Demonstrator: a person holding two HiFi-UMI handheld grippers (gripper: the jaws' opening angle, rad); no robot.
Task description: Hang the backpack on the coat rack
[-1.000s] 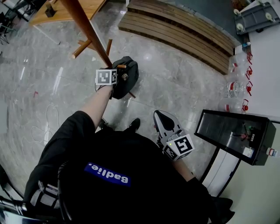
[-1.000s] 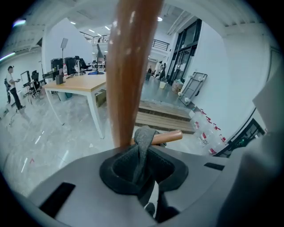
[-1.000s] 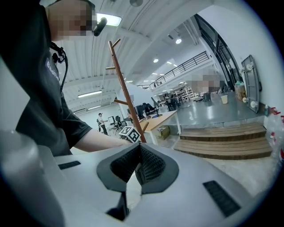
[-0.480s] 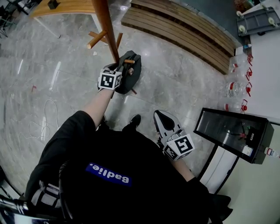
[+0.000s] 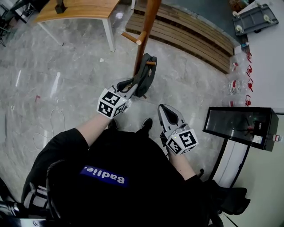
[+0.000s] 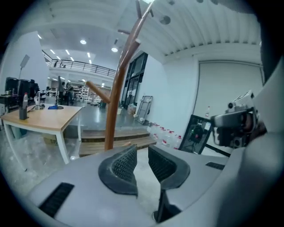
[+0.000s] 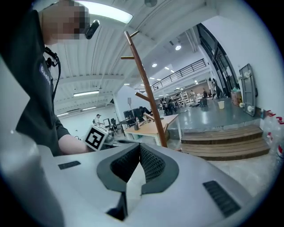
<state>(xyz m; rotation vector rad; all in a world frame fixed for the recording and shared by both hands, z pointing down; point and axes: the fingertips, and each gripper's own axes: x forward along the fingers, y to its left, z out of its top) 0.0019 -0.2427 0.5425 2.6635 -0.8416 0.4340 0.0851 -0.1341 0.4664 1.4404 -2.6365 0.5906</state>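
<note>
The black backpack (image 5: 147, 76) hangs from a short peg (image 5: 151, 63) on the brown wooden coat rack pole (image 5: 146, 31). My left gripper (image 5: 128, 84) sits just below and to the left of the backpack, its marker cube nearer the person. In the left gripper view its jaws (image 6: 142, 162) stand a little apart with nothing between them, and the coat rack (image 6: 116, 97) rises ahead. My right gripper (image 5: 169, 119) is held low near the person's body, away from the backpack. Its jaws (image 7: 140, 155) meet at the tips and hold nothing. The coat rack (image 7: 148, 95) shows beyond them.
A wooden table (image 5: 75, 9) stands at the back left. Wooden steps (image 5: 186, 33) run behind the rack. A black glass cabinet (image 5: 239, 126) and several water bottles (image 5: 237, 84) are at the right. A thin cable (image 5: 49, 128) lies on the marble floor.
My left gripper has drawn back from the backpack toward the person, and the backpack stays on the peg. The right gripper has hardly moved.
</note>
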